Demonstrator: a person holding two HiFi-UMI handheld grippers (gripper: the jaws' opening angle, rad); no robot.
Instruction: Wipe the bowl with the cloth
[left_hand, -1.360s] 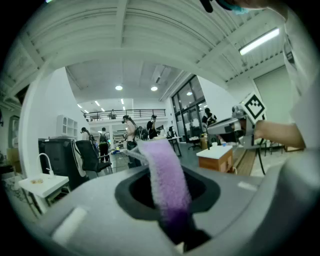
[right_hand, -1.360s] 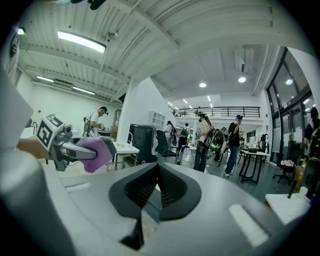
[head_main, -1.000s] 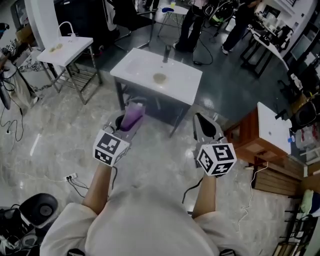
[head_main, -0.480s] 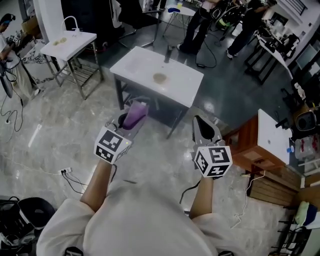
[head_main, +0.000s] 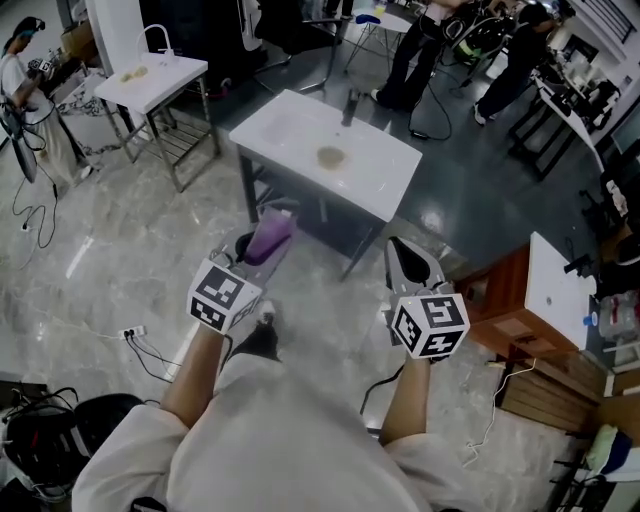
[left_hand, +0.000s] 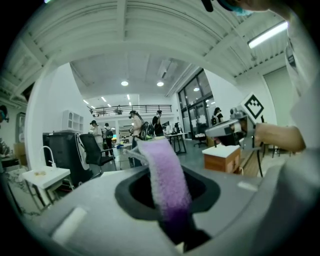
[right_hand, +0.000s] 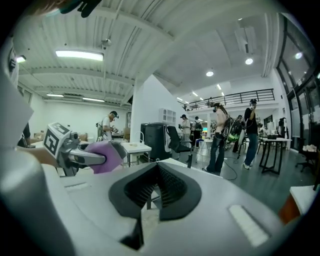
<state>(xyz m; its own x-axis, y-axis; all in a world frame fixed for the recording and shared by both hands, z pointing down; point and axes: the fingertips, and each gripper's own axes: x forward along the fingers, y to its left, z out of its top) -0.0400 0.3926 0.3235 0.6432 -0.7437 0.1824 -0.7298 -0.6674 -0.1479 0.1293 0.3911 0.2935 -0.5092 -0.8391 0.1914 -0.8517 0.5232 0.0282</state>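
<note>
The cloth (head_main: 272, 232), purple, is gripped by the fingers of the left gripper (head_main: 258, 243), arm stretched forward and almost flat. The right gripper (head_main: 402, 250), level beside it, has fingers shut tight, holding nothing.

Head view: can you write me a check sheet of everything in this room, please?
Surface: white table, straight ahead.
Job's things: small tan bowl on the table; purple cloth in the left gripper.
Clutter: black gear on the floor, lower left.
Grippers: left gripper shut on the purple cloth; right gripper shut, empty.
Cables: white cable on the floor, left.
Surroundings: second white table, wooden cabinet, people standing beyond.
</note>
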